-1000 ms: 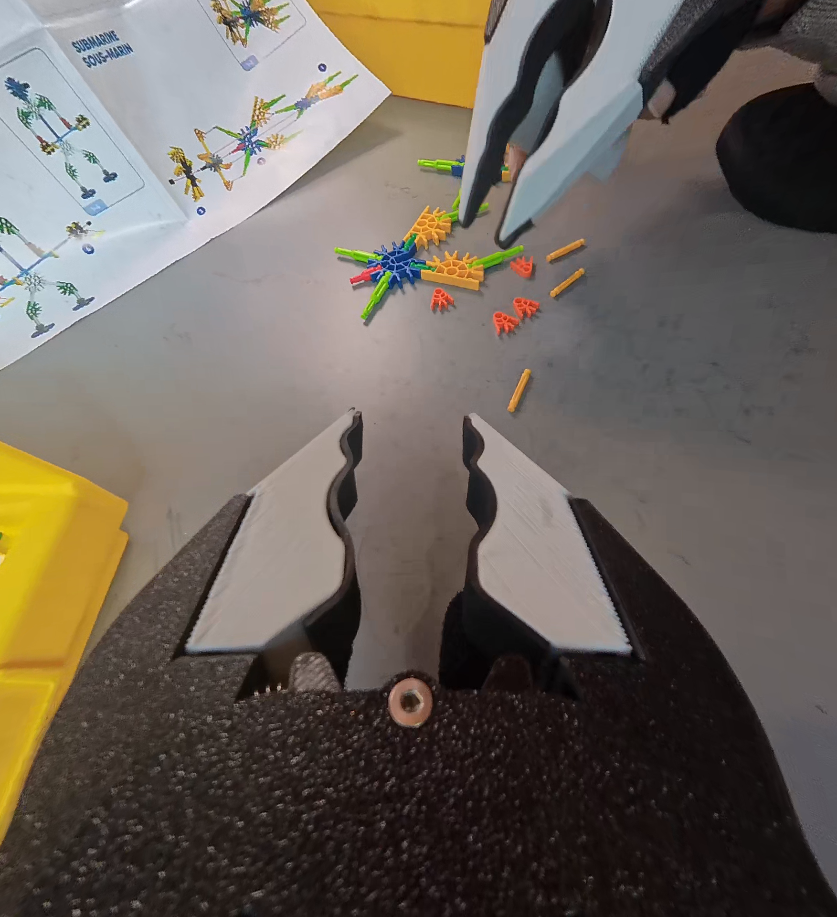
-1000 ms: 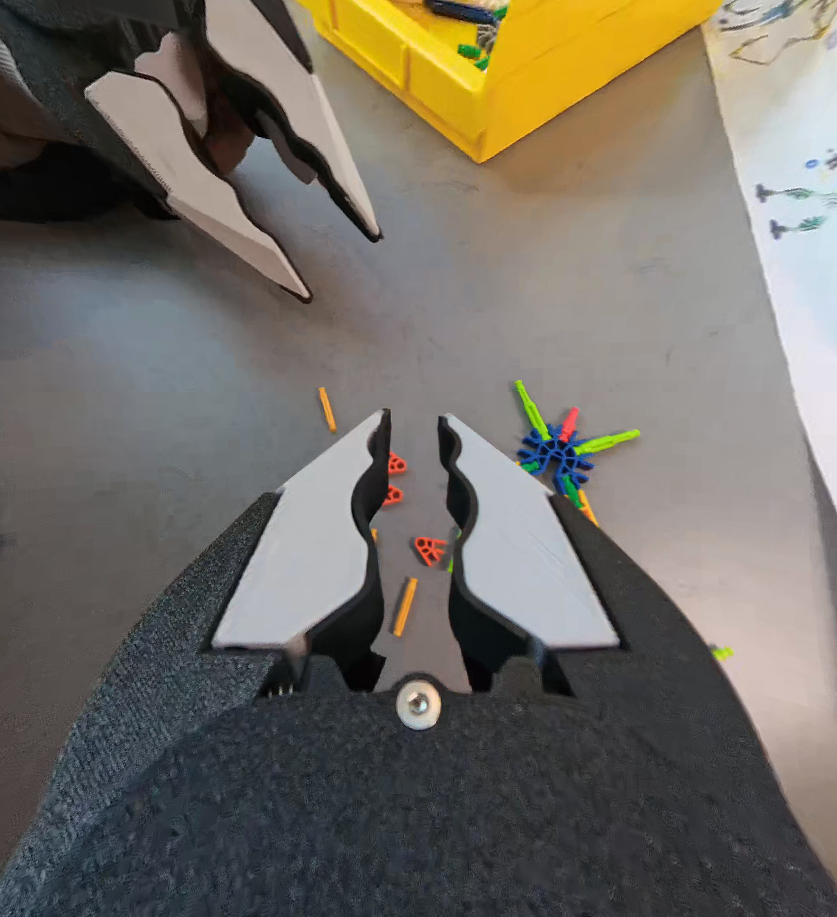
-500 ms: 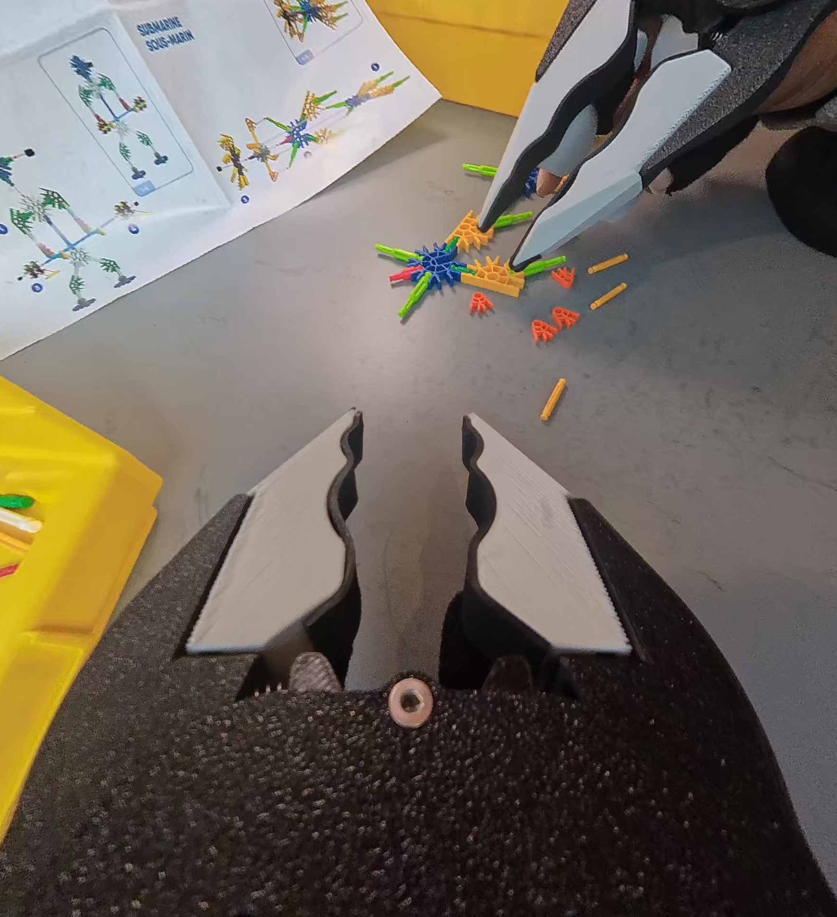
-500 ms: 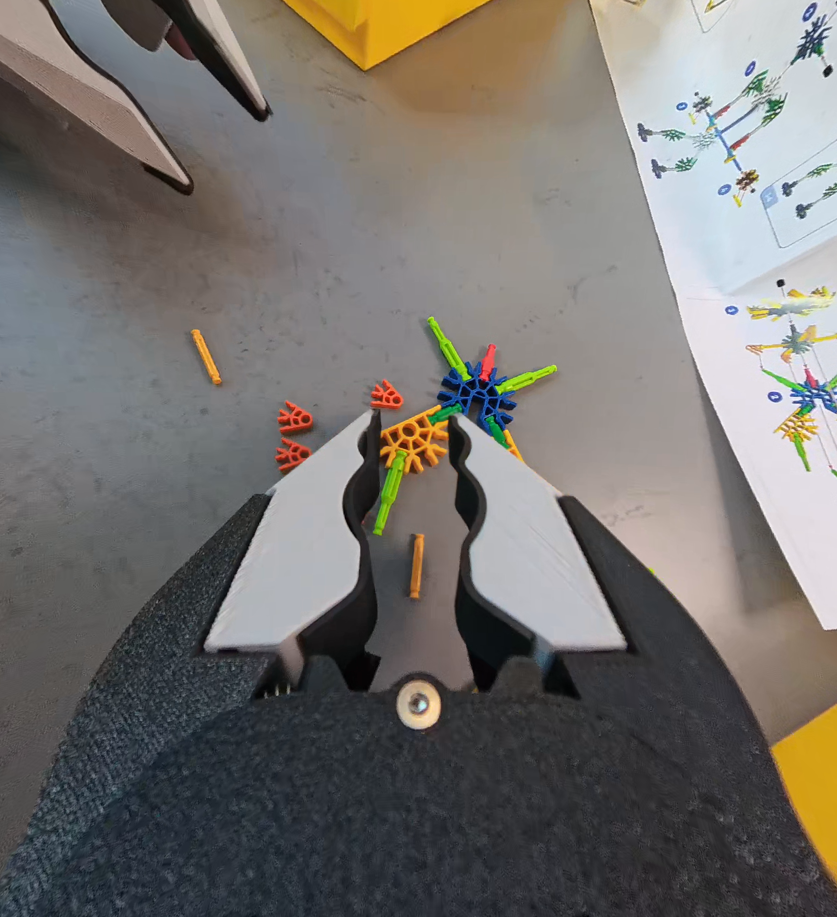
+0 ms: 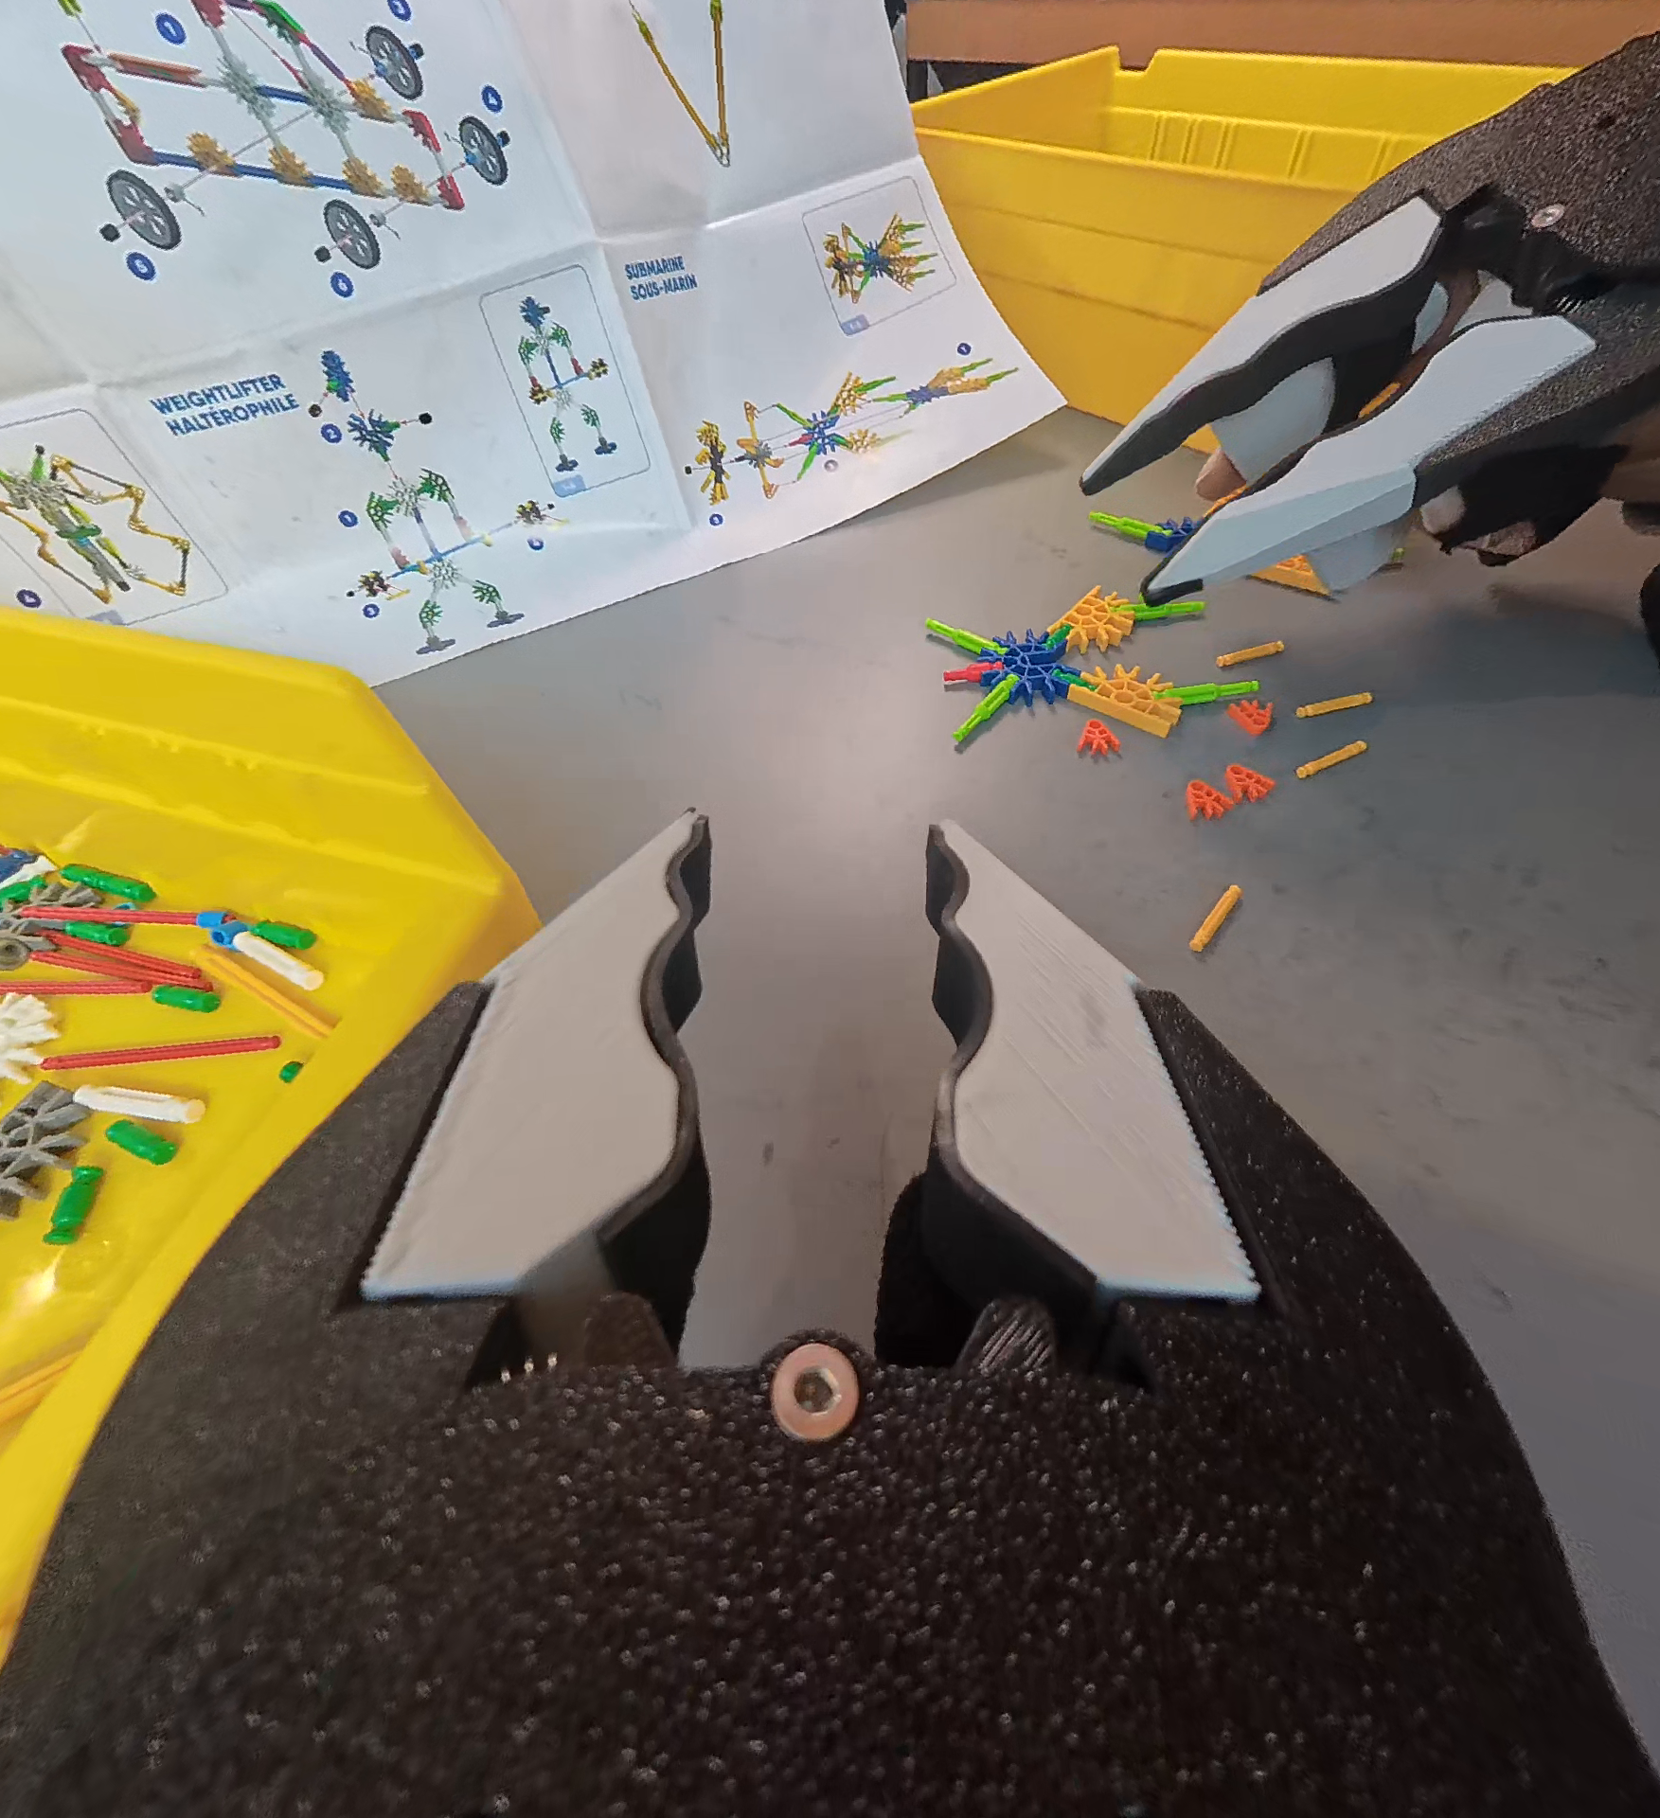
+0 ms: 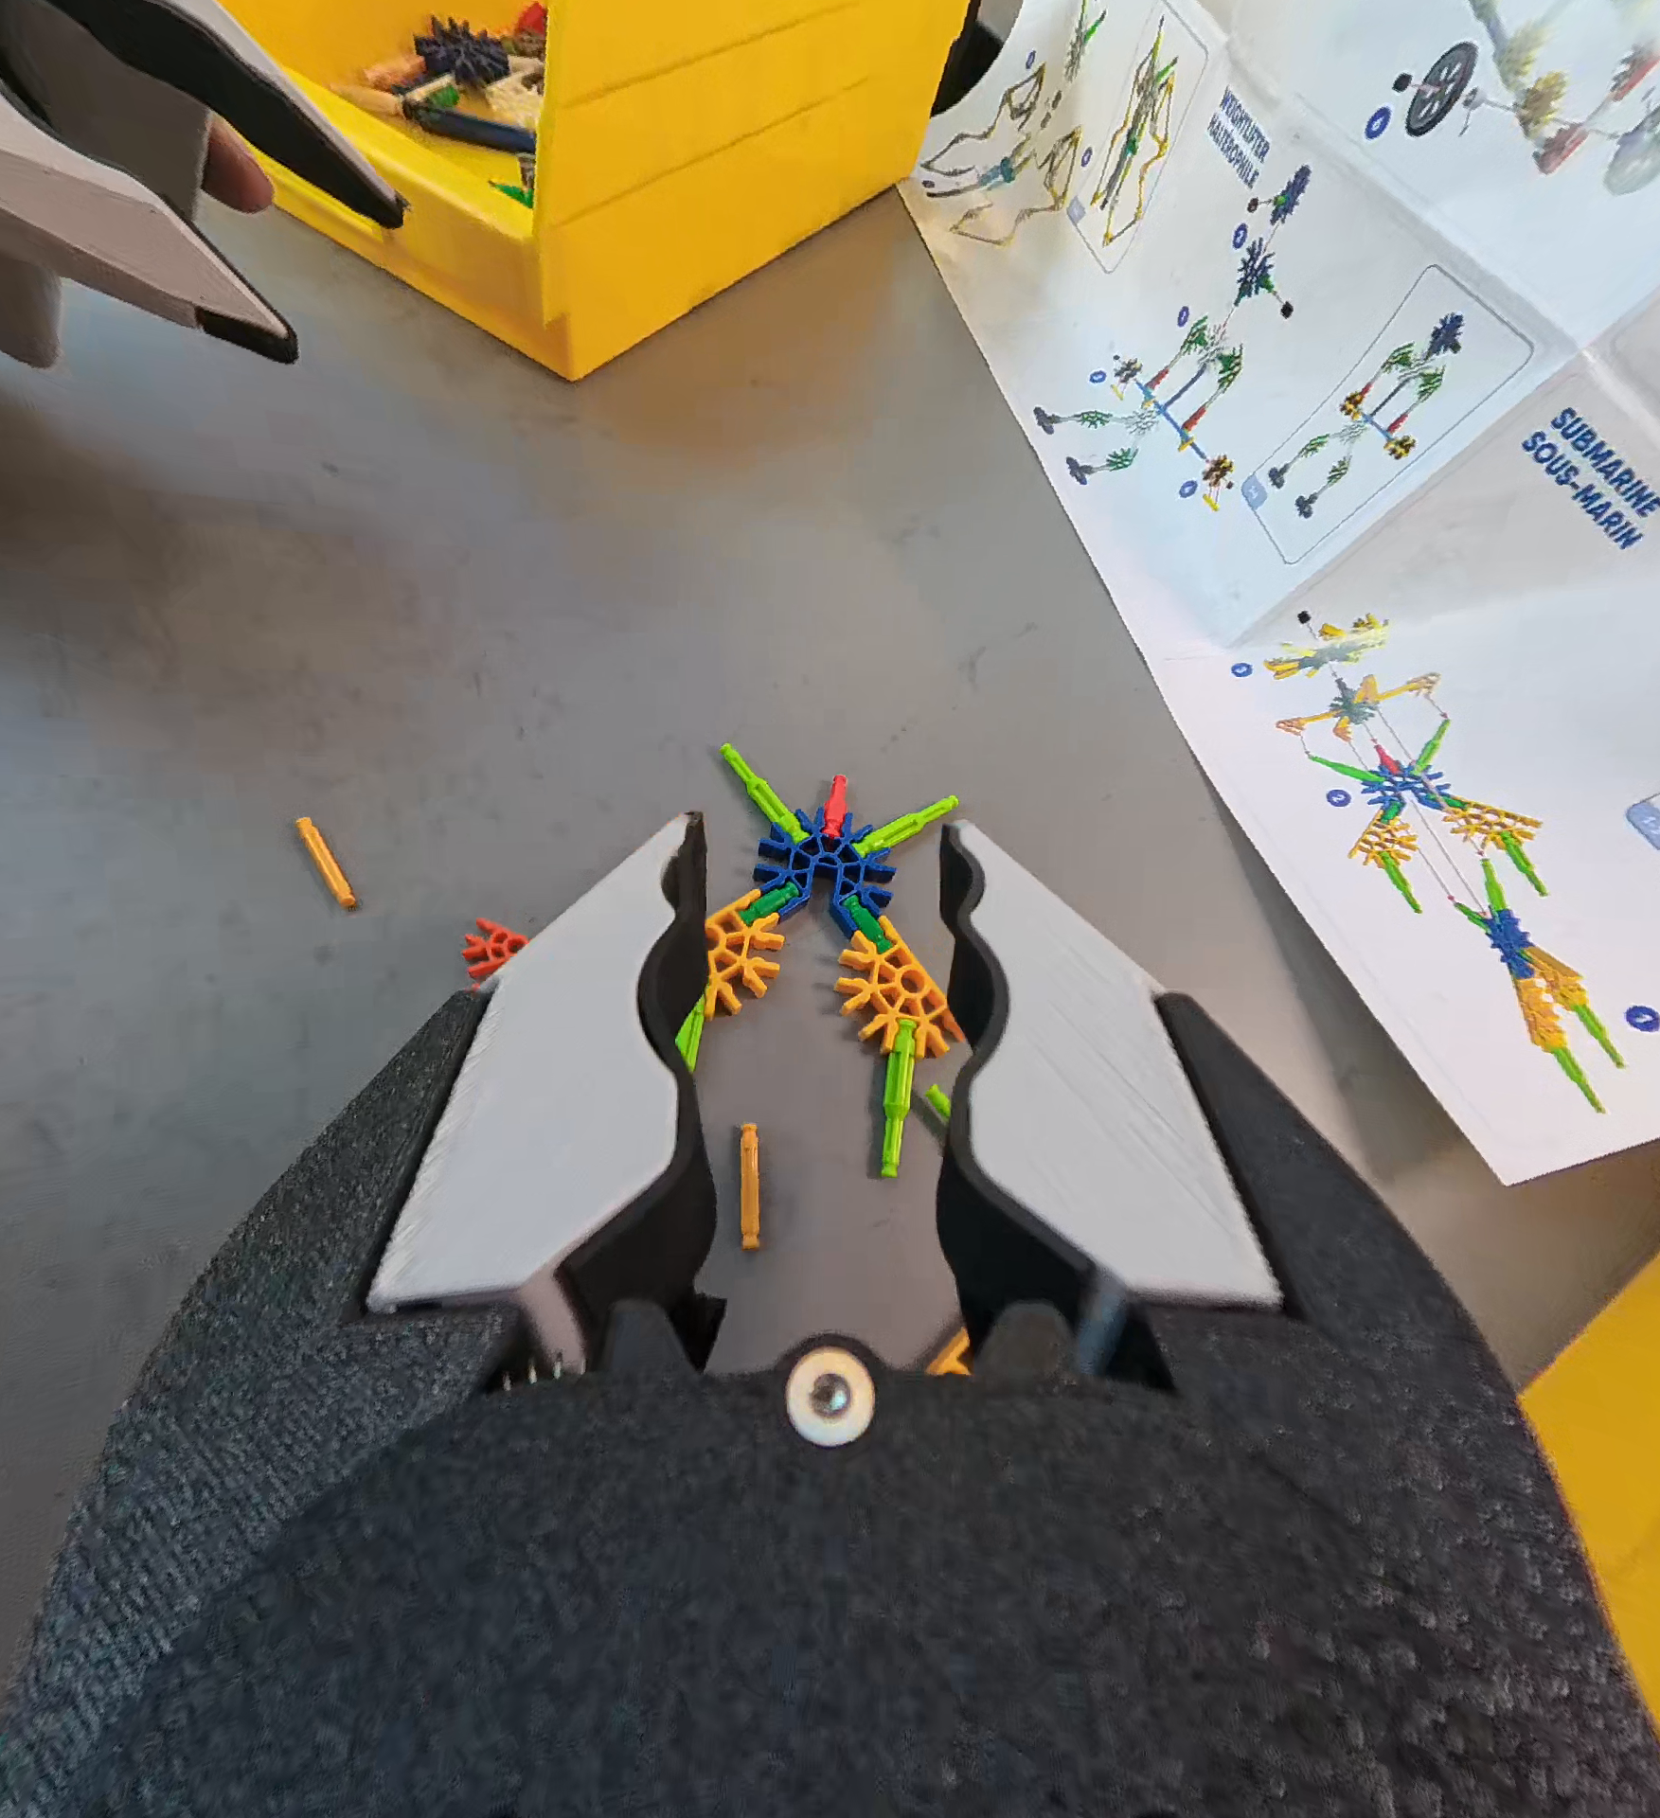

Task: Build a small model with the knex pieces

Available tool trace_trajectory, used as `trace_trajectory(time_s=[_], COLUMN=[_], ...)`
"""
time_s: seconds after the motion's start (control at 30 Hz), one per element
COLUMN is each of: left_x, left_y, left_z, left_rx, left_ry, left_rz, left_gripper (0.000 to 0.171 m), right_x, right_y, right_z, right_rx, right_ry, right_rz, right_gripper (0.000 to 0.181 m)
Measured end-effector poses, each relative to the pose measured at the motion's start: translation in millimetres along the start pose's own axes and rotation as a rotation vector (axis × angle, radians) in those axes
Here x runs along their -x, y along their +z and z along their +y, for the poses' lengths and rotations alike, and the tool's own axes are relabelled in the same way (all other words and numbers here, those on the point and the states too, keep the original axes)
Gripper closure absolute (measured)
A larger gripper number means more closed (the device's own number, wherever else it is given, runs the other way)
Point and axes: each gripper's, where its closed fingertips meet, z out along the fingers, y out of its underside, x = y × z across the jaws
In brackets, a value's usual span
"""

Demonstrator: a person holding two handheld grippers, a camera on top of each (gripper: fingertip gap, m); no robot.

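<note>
A small assembly lies on the grey table (image 6: 412,590): a blue hub (image 6: 821,866) with green rods, a red rod and two orange fan connectors. It also shows in the left wrist view (image 5: 1032,664). My right gripper (image 6: 821,826) is open and empty, low over the assembly, with the orange connectors and a loose orange rod (image 6: 749,1185) between its fingers. In the left wrist view the right gripper (image 5: 1126,539) hovers at the assembly's far side. My left gripper (image 5: 816,821) is open and empty above bare table, well short of the assembly, and shows at the right wrist view's top left (image 6: 334,280).
A yellow bin (image 5: 216,748) of mixed rods and connectors stands at the left gripper's left, also visible in the right wrist view (image 6: 708,197). A second yellow bin (image 5: 1150,177) stands behind. A folded instruction sheet (image 5: 412,295) lies beside them. Loose orange rods (image 5: 1214,917) and red connectors (image 5: 1224,792) are scattered nearby. My right gripper is the nearer one to the blue hub (image 6: 821,866): about 5 centimeters, against 15 centimeters. Seen from the left wrist view (image 5: 1029,665) as well.
My right gripper has moved forward over the assembly and opened wider around it. My left gripper has drawn back and left, bringing the yellow parts bin into view.
</note>
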Motion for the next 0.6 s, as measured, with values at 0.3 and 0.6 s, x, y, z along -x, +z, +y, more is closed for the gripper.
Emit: trace_trajectory(time_s=[0.3,0.6], left_x=[8.4,14.0], left_y=[-6.2,-1.5], left_z=[-7.8,1.2], left_rx=[-0.037,-0.023], left_ry=[-0.015,-0.121], left_rz=[-0.036,-0.007], left_gripper=[0.128,0.128], right_x=[-23.1,-42.2], right_y=[-12.8,-15.0], right_z=[-22.8,-18.2], right_rx=[-0.181,-0.198], right_ry=[0.100,0.179], right_rz=[0.086,0.165], right_gripper=[0.136,0.121])
